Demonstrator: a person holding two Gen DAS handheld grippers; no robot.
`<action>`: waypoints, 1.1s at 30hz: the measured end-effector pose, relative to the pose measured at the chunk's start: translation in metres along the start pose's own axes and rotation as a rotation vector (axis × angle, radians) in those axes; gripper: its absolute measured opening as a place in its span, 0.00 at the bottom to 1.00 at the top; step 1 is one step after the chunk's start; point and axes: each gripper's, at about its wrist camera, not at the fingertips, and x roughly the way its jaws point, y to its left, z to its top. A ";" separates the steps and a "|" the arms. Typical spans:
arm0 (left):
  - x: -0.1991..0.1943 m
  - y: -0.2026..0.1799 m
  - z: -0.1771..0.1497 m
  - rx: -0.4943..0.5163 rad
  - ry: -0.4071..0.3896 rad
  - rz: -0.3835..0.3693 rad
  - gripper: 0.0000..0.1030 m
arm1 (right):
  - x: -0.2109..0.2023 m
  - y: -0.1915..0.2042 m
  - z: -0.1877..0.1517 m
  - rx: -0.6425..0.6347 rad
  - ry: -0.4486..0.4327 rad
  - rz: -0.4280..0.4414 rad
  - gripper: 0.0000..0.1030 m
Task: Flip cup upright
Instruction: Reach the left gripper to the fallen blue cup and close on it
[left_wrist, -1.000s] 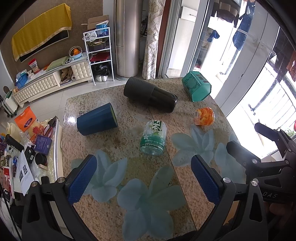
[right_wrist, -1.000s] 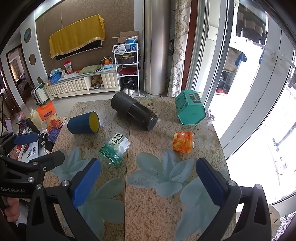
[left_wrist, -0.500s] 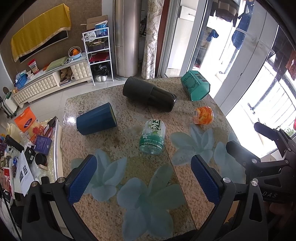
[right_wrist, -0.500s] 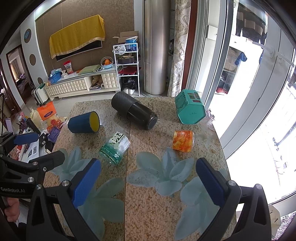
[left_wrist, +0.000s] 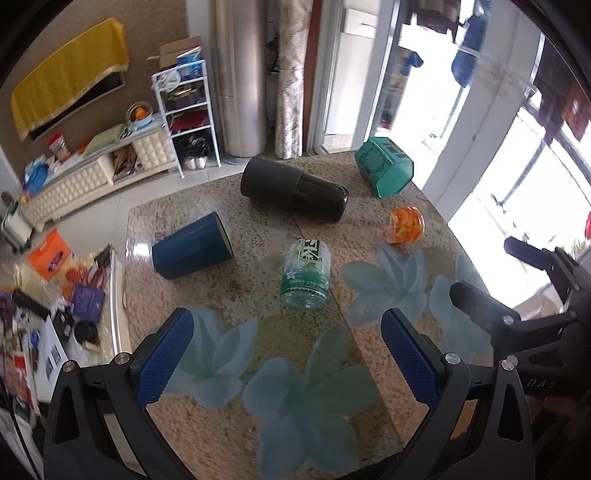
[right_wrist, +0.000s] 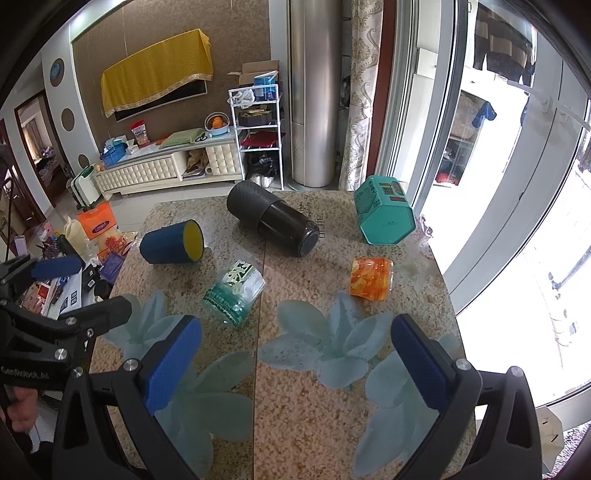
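Both grippers (left_wrist: 284, 347) (right_wrist: 295, 349) open, blue cup (right_wrist: 173, 242) lying far-left, apart

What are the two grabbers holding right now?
Nothing. The left gripper and the right gripper are both open with only bare table between their fingers. The blue cup lies on its side, untouched.

The left gripper (left_wrist: 284, 354) hangs over the near edge of the table (left_wrist: 229, 229), its blue-padded fingers (left_wrist: 164, 356) spread wide with nothing between them, and the right gripper (left_wrist: 491, 277) reaches in at the right edge. On the table a blue cup (left_wrist: 190, 251) lies on its side at the left, and a green clear bottle (left_wrist: 306, 275) lies near the middle. Farther off lie a black flask (left_wrist: 293, 190), a teal tin (left_wrist: 384, 166) at the far right and a small orange jar (left_wrist: 404, 224).
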 end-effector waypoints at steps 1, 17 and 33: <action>0.001 0.001 0.001 0.029 0.002 0.012 0.99 | 0.004 0.000 0.002 0.001 0.004 0.006 1.00; 0.037 0.057 0.038 0.405 0.035 0.017 0.99 | 0.033 -0.005 -0.003 -0.002 0.134 0.064 1.00; 0.117 0.118 0.086 0.563 0.147 -0.024 0.99 | 0.093 -0.008 -0.004 -0.034 0.284 0.138 1.00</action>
